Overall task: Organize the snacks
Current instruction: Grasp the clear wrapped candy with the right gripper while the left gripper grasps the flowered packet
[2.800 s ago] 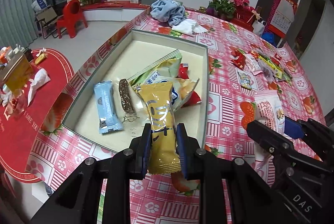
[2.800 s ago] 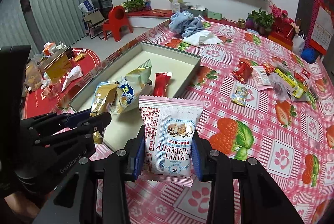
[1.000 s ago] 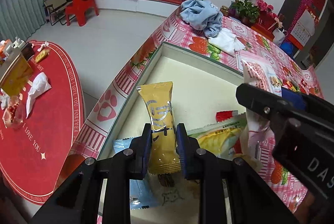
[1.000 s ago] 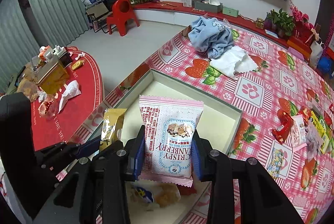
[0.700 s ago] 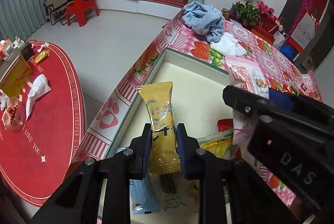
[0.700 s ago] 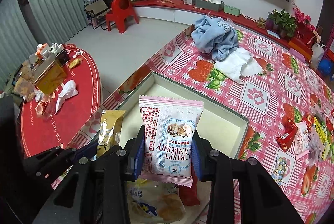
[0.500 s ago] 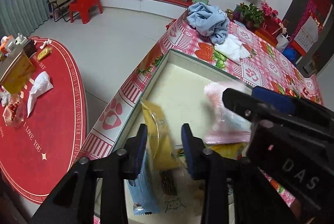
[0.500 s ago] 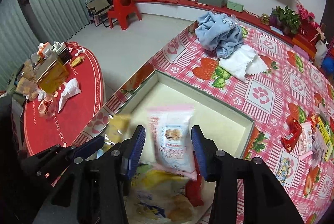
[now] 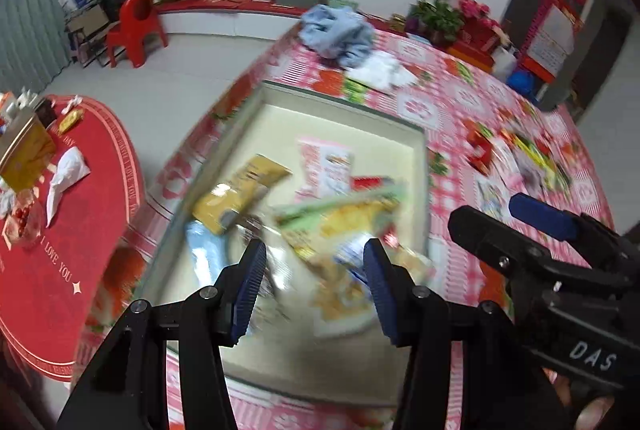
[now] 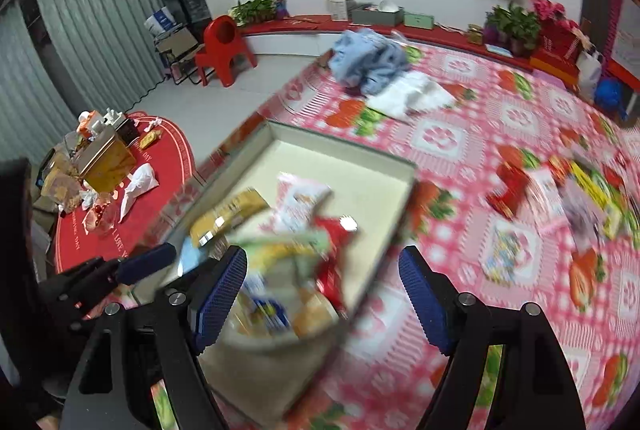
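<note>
**Helper:** What have your jaws got hold of?

**Me:** Nothing. My left gripper (image 9: 314, 280) is opening, its pads apart with only the heap in the tray showing through the gap. My right gripper (image 10: 322, 290) is opening too, and stands wider, also bare between the pads.

**Helper:** Where are the snacks, then?

**Me:** In the tray (image 9: 344, 101). The yellow packet (image 9: 240, 193) lies tilted near its left wall, and the pink packet (image 9: 326, 169) lies beside it, towards the middle. Closer to me than both is a pile: a green and yellow bag (image 9: 344, 218), a blue wrapper (image 9: 206, 262) and something red (image 10: 334, 242) tucked under. The picture is smeared, so I can't tell exactly how they overlap.

**Helper:** Why leave them loose like that?

**Me:** I'd judge the tray is the collecting place, so getting things inside its walls matters more than neat rows. The far half of it is bare.

**Helper:** What's left?

**Me:** More packets (image 10: 560, 197) sit scattered on the tablecloth (image 10: 444, 137), well to the right of the tray. I'd say those come next, and my right gripper is the nearer one.
</note>
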The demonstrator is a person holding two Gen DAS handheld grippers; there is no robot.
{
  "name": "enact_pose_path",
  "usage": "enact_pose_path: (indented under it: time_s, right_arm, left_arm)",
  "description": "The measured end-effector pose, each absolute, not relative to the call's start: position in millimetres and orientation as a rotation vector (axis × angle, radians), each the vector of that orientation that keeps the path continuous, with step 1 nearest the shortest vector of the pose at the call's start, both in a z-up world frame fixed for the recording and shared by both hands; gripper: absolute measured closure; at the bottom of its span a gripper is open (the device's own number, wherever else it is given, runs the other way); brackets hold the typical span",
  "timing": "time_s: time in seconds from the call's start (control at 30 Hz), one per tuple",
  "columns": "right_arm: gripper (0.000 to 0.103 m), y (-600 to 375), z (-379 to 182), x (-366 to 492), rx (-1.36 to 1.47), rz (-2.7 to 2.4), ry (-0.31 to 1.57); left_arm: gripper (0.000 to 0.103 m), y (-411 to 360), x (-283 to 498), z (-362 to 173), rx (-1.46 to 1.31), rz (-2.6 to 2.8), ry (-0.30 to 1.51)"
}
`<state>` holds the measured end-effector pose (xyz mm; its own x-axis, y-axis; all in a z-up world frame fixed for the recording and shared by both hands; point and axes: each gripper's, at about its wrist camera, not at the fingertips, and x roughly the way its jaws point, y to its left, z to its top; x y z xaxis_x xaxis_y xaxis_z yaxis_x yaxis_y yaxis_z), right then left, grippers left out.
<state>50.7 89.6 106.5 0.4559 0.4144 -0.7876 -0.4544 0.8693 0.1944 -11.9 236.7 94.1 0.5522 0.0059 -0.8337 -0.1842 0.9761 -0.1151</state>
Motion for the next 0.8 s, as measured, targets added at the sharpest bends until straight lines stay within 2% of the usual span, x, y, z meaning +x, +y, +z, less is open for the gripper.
enact_pose_path:
  time_s: [0.2, 0.33, 0.43, 0.53, 0.8]
  right_arm:
    - [0.023, -8, 105, 55, 0.01, 0.383, 0.937]
    - [0.023, -80, 110, 95, 0.025, 0.233, 0.917]
    - [0.023, -126, 93, 144, -0.005, 0.145, 0.981]
    - [0.023, -131, 73, 180, -0.075, 0.183, 1.049]
    - [0.023, -94, 31, 248, -0.348, 0.237, 1.057]
  left_arm:
    - [0.048, 157, -13, 104, -0.064, -0.012, 0.972]
    - [0.047, 110, 9, 103, -0.047, -0.097, 1.0]
    - [0.047, 79, 33, 93, -0.022, -0.116, 1.035]
    - [0.047, 63, 50, 81, -0.023, -0.117, 1.075]
    - [0.046, 55, 46, 66, 0.022, -0.106, 1.115]
